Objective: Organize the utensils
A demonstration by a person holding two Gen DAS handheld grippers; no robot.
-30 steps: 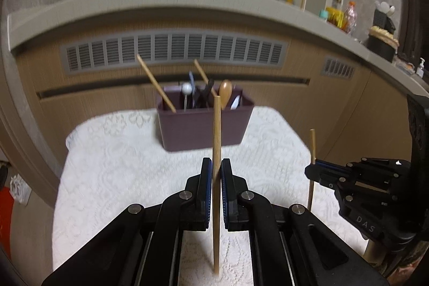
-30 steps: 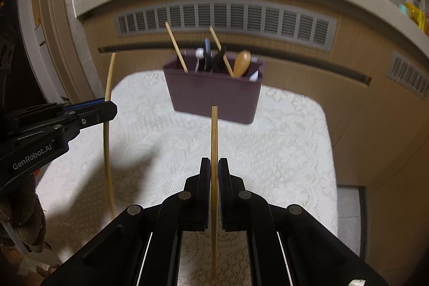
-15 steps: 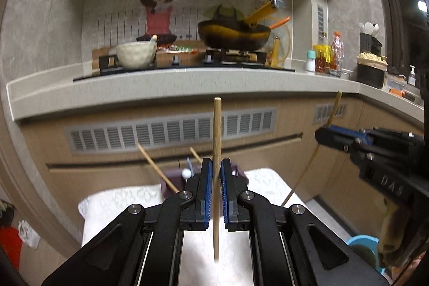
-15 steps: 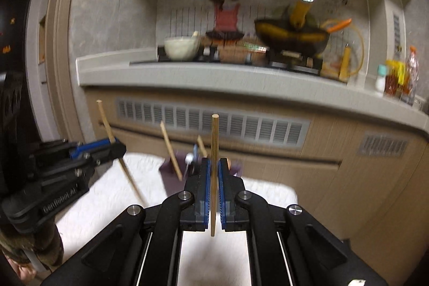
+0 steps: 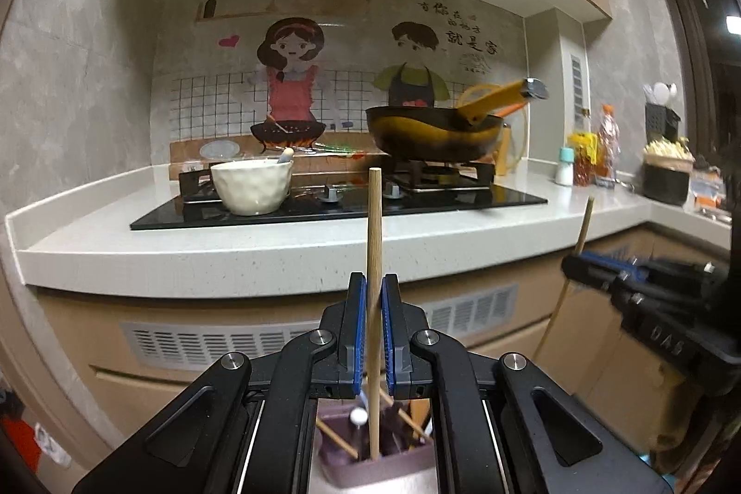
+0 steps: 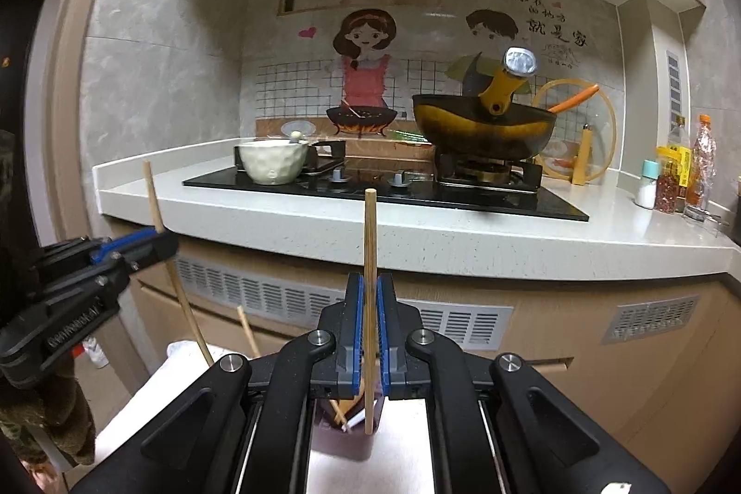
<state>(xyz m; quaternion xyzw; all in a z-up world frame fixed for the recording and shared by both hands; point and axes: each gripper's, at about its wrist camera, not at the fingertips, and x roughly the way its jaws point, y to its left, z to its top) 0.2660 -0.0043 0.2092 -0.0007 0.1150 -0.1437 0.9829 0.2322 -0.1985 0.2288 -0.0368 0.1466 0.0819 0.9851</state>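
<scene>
My left gripper (image 5: 374, 285) is shut on a wooden chopstick (image 5: 374, 225) held upright. Its lower tip hangs over the purple utensil holder (image 5: 370, 468), which holds chopsticks, spoons and dark utensils and is mostly hidden behind the jaws. My right gripper (image 6: 369, 285) is shut on a second wooden chopstick (image 6: 369, 234), also upright, above the same holder (image 6: 345, 443). The left gripper also shows at the left of the right wrist view (image 6: 160, 246), and the right gripper at the right of the left wrist view (image 5: 572, 262).
A white kitchen counter (image 5: 231, 253) runs behind, with a black hob, a cream bowl (image 5: 252, 186) and a yellow-handled wok (image 5: 433, 135). Bottles and jars (image 6: 671, 179) stand at the counter's right. Cabinet fronts with vent grilles (image 6: 463, 322) are below.
Both grippers have risen and tilted up with their chopsticks. The view went from the lace cloth and holder to the counter and wall; the holder now sits low behind the jaws.
</scene>
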